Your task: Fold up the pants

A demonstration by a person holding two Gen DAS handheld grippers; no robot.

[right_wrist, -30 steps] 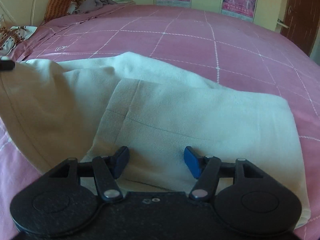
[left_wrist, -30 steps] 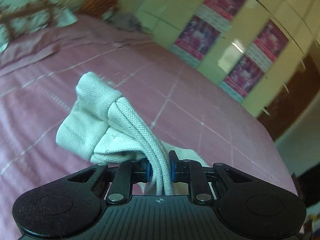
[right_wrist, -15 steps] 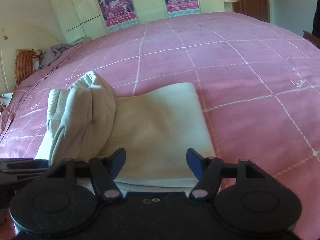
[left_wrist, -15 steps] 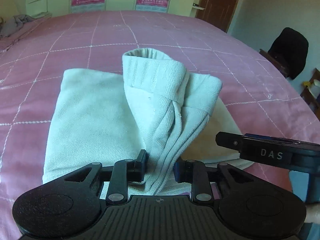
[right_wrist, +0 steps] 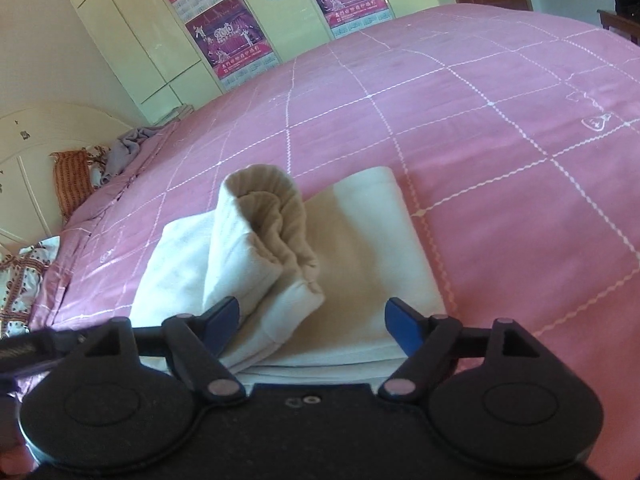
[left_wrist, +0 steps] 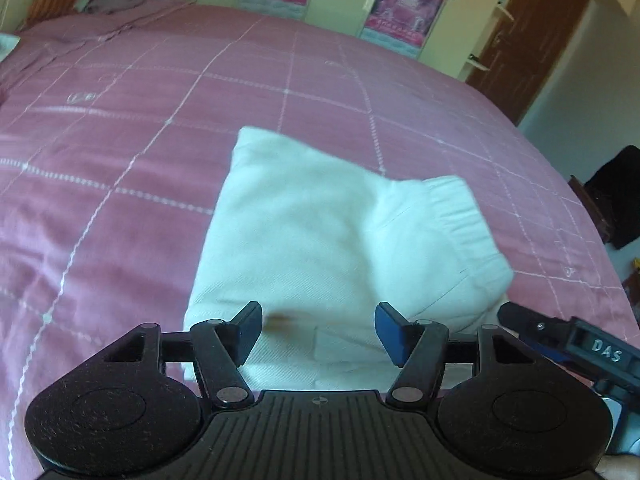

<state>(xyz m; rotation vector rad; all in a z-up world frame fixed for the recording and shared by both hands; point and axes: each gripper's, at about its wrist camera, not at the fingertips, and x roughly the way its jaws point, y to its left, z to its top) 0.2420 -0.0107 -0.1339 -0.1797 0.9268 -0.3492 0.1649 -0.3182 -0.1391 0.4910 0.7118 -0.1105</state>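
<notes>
- Cream cotton pants (left_wrist: 320, 240) folded into a compact stack near the bed's (left_wrist: 120, 120) front edge
- Waistband flap bunched, needs flattening
- Left gripper (left_wrist: 318, 330), right gripper (right_wrist: 312, 320): jaws opening, gripping nothing

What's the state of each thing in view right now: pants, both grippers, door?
pants: folded on the bed, waistband end bunched on top, not flat
left gripper: fingers opening, clear of the cloth
right gripper: fingers opening, bunched fold between them, not clamped
door: shut, as far as visible
</notes>
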